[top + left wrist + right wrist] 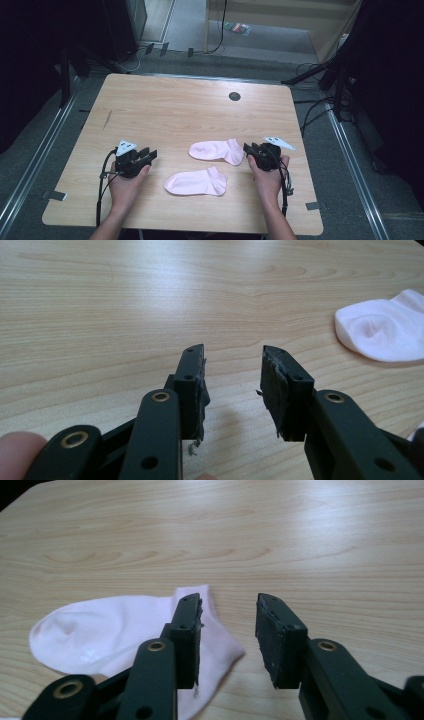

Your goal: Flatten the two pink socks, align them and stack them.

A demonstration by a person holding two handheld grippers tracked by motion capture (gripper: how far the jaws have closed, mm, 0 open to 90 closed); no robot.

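Two pale pink socks lie on the wooden table (pixel 165 105). The farther sock (pixel 217 150) lies with its cuff end toward my right gripper (pixel 248 148). The nearer sock (pixel 196 182) rests between the two hands. In the right gripper view the right gripper (pixel 227 600) is open, its left jaw over the cuff end of the farther sock (pixel 100 630), with mostly bare wood between the jaws. My left gripper (pixel 150 156) sits left of both socks. In the left gripper view it (pixel 232 352) is open over bare wood, and a sock's rounded end (pixel 385 332) lies to the right; which sock it is I cannot tell.
A dark round cable hole (pixel 234 96) sits near the table's far edge. Bare wood stretches across the far half and the left side of the table. Cables (pixel 310 112) and dark stands crowd the floor off the table's right and far sides.
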